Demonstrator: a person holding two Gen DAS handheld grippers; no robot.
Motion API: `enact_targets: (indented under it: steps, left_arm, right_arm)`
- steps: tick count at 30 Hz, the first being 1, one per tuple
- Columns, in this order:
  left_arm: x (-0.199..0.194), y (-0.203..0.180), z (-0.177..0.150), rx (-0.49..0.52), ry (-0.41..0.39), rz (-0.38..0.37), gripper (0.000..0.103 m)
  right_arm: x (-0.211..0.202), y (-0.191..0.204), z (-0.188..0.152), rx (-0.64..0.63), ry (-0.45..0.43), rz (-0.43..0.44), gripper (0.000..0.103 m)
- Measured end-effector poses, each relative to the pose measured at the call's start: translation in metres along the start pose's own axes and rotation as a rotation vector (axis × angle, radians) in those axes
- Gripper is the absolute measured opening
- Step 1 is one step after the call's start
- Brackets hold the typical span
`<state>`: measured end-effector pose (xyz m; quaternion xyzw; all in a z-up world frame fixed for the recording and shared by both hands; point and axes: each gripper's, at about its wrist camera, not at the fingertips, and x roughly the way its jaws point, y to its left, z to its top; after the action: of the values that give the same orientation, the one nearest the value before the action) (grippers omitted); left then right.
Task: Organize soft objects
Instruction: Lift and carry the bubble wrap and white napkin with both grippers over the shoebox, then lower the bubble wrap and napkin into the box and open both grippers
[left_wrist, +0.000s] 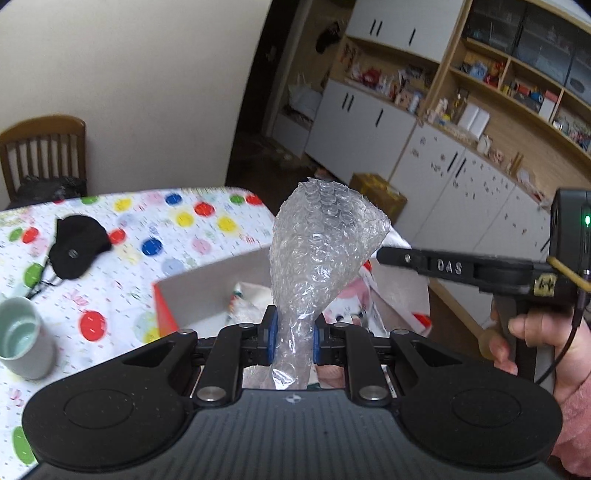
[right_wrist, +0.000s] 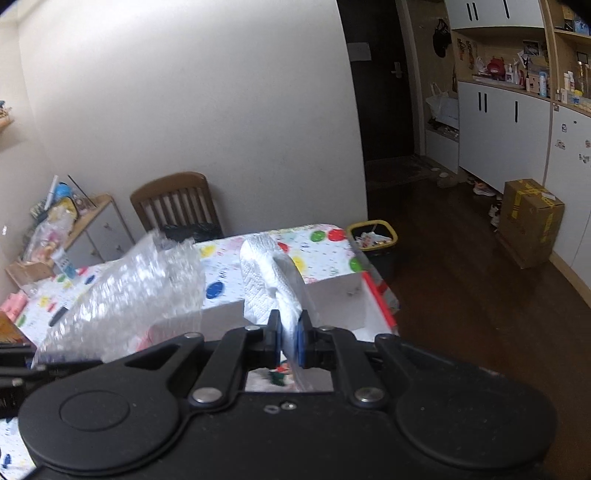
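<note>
My left gripper (left_wrist: 294, 338) is shut on a bunched sheet of clear bubble wrap (left_wrist: 321, 254) and holds it upright above an open white box with red sides (left_wrist: 207, 288). The bubble wrap also shows at the left of the right wrist view (right_wrist: 133, 291). My right gripper (right_wrist: 290, 338) is shut on a folded white paper towel (right_wrist: 269, 280), above the same box (right_wrist: 332, 291). The right gripper's side shows in the left wrist view (left_wrist: 443, 264), just right of the bubble wrap. Printed soft items (left_wrist: 255, 299) lie inside the box.
The table has a polka-dot cloth (left_wrist: 147, 229). On it lie a black pouch (left_wrist: 75, 247) and a pale green cup (left_wrist: 24, 343). A wooden chair (right_wrist: 177, 203) stands behind the table. A yellow-rimmed bin (right_wrist: 373, 236) and a cardboard box (right_wrist: 532, 221) are on the floor.
</note>
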<state>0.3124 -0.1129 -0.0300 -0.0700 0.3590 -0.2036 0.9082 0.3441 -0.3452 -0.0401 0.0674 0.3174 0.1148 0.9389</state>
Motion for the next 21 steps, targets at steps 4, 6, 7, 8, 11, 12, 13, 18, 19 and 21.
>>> enact_targets:
  steps: [4,6,7,8,11,12,13,18,19,21]
  left_arm:
    - [0.026,-0.006,-0.006,0.004,0.065,0.0,0.017]
    - [0.038,-0.009,-0.011,0.021,0.09,0.007,0.017]
    - [0.043,-0.011,-0.013,0.029,0.101,0.013,0.017]
    - [0.048,-0.012,-0.015,0.035,0.113,0.017,0.017]
    - [0.06,-0.015,-0.02,0.053,0.133,0.026,0.017]
    - [0.063,-0.016,-0.021,0.058,0.14,0.032,0.017]
    - [0.066,-0.018,-0.022,0.061,0.148,0.038,0.017]
    - [0.079,-0.02,-0.027,0.085,0.179,0.057,0.017]
    - [0.082,-0.02,-0.028,0.085,0.186,0.058,0.017]
    - [0.087,-0.019,-0.029,0.076,0.202,0.06,0.017]
  right_arm:
    - [0.013,-0.009,-0.002,-0.01,0.024,-0.018,0.007]
    - [0.02,-0.012,-0.005,-0.021,0.04,-0.021,0.007]
    - [0.023,-0.014,-0.007,-0.026,0.05,-0.022,0.007]
    - [0.027,-0.015,-0.008,-0.029,0.058,-0.024,0.007]
    - [0.037,-0.018,-0.012,-0.035,0.083,-0.025,0.007]
    - [0.04,-0.018,-0.013,-0.035,0.092,-0.025,0.007]
    - [0.043,-0.018,-0.015,-0.035,0.1,-0.024,0.007]
    - [0.053,-0.024,-0.02,-0.04,0.132,-0.011,0.007]
    - [0.056,-0.024,-0.021,-0.041,0.139,-0.011,0.007]
    - [0.059,-0.024,-0.023,-0.039,0.15,-0.007,0.007]
